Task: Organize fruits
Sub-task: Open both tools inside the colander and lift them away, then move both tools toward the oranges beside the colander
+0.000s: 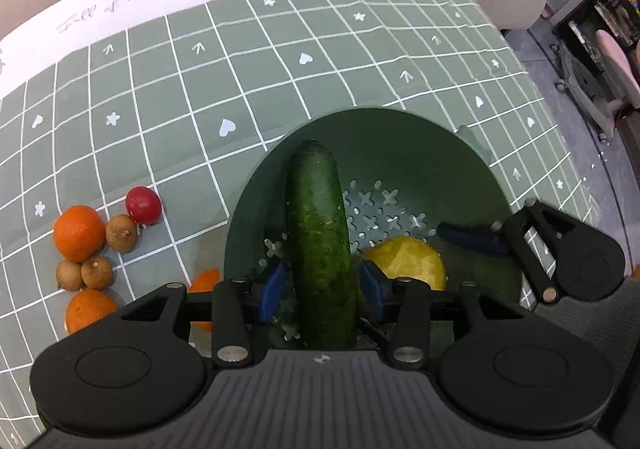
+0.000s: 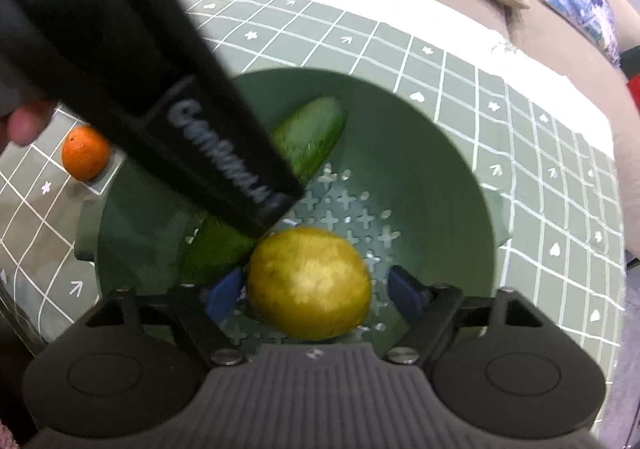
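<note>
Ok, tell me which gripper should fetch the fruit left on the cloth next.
Left, probably. The left gripper works on the side nearest the oranges and small brown fruits; the right gripper straddles the lemon, farther away.

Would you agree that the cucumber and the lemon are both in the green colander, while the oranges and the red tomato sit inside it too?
Not quite. The cucumber and lemon are in the green colander, but the oranges and red tomato lie outside it on the checked cloth, as the left wrist view shows.
</note>
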`<state>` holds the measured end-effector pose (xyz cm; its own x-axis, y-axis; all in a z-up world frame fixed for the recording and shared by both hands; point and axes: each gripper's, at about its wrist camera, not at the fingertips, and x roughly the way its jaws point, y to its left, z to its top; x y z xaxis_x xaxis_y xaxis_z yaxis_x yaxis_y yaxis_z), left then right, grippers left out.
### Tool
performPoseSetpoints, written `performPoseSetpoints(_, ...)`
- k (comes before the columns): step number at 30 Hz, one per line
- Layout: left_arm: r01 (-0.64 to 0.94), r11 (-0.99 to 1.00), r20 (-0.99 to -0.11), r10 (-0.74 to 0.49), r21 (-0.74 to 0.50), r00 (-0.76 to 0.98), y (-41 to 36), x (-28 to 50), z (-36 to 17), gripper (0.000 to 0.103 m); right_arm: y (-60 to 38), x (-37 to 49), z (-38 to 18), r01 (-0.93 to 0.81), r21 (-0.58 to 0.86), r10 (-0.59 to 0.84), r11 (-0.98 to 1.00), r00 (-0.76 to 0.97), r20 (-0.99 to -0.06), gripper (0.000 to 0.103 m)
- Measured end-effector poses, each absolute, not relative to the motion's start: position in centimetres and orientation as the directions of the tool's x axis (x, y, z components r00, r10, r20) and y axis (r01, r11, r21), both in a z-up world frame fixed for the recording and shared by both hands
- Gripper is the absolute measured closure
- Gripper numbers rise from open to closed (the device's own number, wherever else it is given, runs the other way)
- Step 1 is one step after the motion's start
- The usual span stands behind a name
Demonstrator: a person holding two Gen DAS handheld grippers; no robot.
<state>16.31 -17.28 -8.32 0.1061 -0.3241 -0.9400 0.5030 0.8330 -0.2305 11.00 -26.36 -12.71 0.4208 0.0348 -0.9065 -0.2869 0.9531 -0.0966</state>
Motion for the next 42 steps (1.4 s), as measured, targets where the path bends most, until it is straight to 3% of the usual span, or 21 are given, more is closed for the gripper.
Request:
performPoseSetpoints(12, 0.489, 0.840, -0.890, -0.387, -0.233, 0.240, -13.0, 13.4, -2.6, 0.045, -25.4, 9.5, -8.9, -0.225, -0.087, 0.035, 0.970, 0.485, -0.874, 0.012)
performPoseSetpoints(19, 0.430, 0.890, -0.867, -0.327, -0.150, 0.376, -8.2, 11.4, -0.3, 0.044, -22.9, 8.2, -6.3, -0.195, 0.003, 0.115, 0.981, 0.567, -0.816, 0.008)
performPoseSetpoints(31, 0.247, 0.956, -0.852, -0.258, -0.157, 0.455, 0.4, 9.0, -0.8, 0.043, -16.4, 7.7, -4.6, -0.206, 0.010, 0.141, 0.978, 0.634, -0.760, 0.007)
performPoseSetpoints(42, 0.239, 0.941, -0.828, -0.326, -0.239, 0.455, 3.7, 7.8, -2.8, 0.043, -14.0, 7.0, -6.2, -0.199, 0.025, 0.146, 0.980, 0.620, -0.771, 0.007)
